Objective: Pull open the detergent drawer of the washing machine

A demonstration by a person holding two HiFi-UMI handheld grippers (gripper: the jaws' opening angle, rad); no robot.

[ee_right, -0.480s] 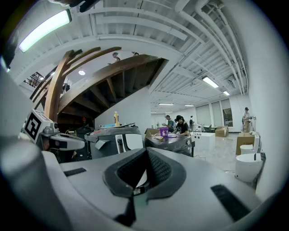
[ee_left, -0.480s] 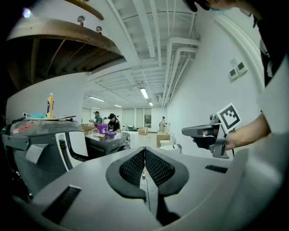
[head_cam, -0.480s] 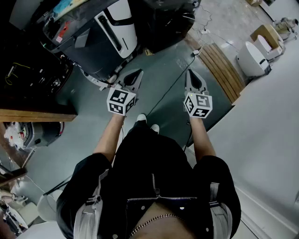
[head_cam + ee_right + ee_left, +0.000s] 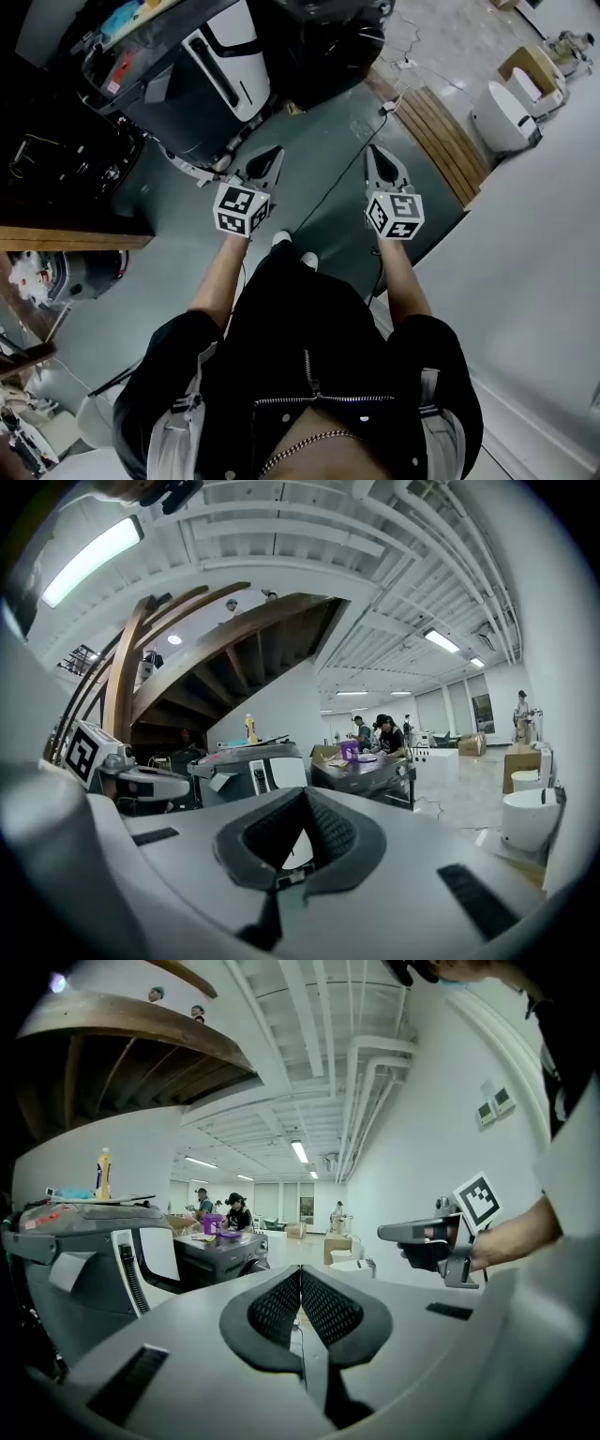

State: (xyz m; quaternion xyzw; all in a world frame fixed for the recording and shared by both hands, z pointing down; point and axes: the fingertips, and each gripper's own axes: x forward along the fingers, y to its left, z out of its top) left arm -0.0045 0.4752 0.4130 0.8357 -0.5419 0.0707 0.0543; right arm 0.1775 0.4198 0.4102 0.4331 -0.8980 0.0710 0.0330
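Washing machine (image 4: 187, 80) first: it stands on the floor (image 4: 178, 202) up and to the left of my left claw (image 4: 300, 1283), well apart from it. It has a grey body, and its white panel (image 4: 230, 56) with a black strip is turned toward me. In the head view its long axis runs on a slant, from lower left to upper right, and a yellow bottle (image 4: 103, 1174) stands on its top. I cannot tell which part of that front is the detergent drawer, nor whether it is pulled out.

My left claw is level with the machine's near corner and points roughly level past it. Its two meshed pads are pressed together with nothing between them. My right claw (image 4: 302, 808), further right of the machine, is closed the same way and carries nothing. A black cable (image 4: 342, 173) runs along the floor between the two claws. Farthest right of the machine lies a slatted wooden board (image 4: 450, 141).
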